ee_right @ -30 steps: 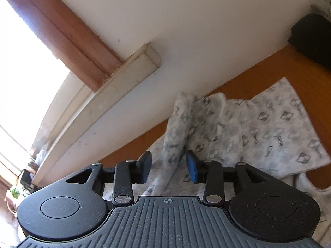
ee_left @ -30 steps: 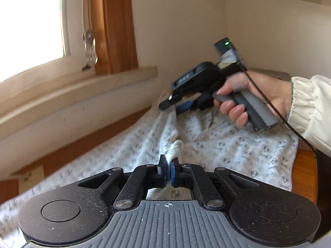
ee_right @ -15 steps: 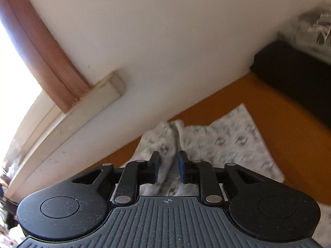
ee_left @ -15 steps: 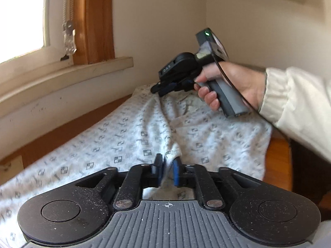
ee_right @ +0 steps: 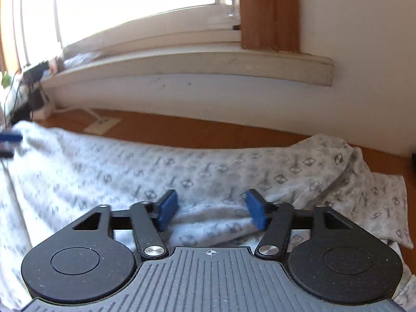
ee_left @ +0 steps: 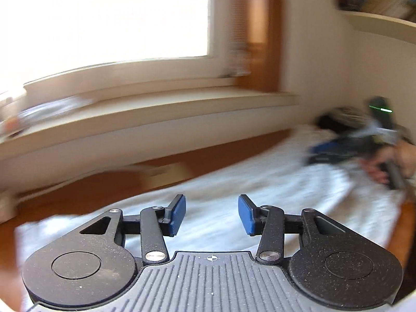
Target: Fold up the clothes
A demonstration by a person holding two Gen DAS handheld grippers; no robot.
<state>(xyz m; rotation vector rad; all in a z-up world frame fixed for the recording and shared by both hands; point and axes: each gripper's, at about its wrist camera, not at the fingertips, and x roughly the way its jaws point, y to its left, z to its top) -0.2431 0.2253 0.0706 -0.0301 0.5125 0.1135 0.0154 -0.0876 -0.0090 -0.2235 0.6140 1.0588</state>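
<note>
The left tool [ee_left: 212, 214] stood released above the patterned garment [ee_right: 208, 171], which lay stretched along the wooden bench [ee_right: 208, 132]. The right tool [ee_right: 210, 209] was released too, its pads straddling a raised fold. The right end remained bunched, so smoothing and folding seemingly remained.

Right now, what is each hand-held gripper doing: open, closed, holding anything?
Left hand-held gripper: open, holding nothing, over the patterned garment.
Right hand-held gripper: open, holding nothing, garment fold between its fingers.
</note>
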